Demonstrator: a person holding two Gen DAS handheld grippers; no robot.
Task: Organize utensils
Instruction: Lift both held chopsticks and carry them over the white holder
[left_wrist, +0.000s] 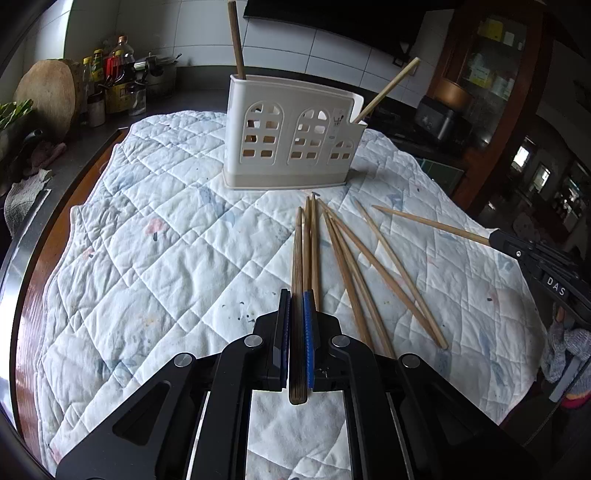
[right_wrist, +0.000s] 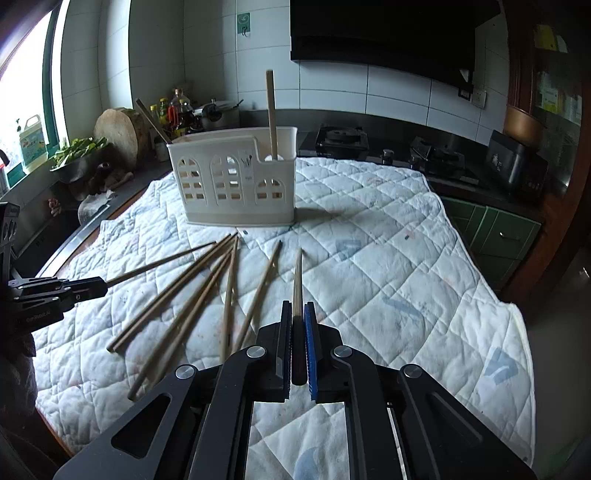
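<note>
Left hand-held gripper (left_wrist: 297, 314) pinching a dark chopstick (left_wrist: 296, 258); right hand-held gripper (right_wrist: 298, 325) clamped on another chopstick (right_wrist: 297, 280). Loose chopsticks (left_wrist: 354, 266) fanned on the quilted cloth (left_wrist: 166, 251) over the tabletop, near the white holder (left_wrist: 291, 136). Only in the right view: gas stove (right_wrist: 341, 136), window (right_wrist: 22, 92). Only in the left view: wooden cabinet (left_wrist: 491, 74).

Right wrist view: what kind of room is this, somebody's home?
Most likely a home kitchen. A gas stove sits on the dark counter against white wall tiles, oil and sauce bottles stand beside a round wooden chopping block, and a range hood hangs above.
</note>
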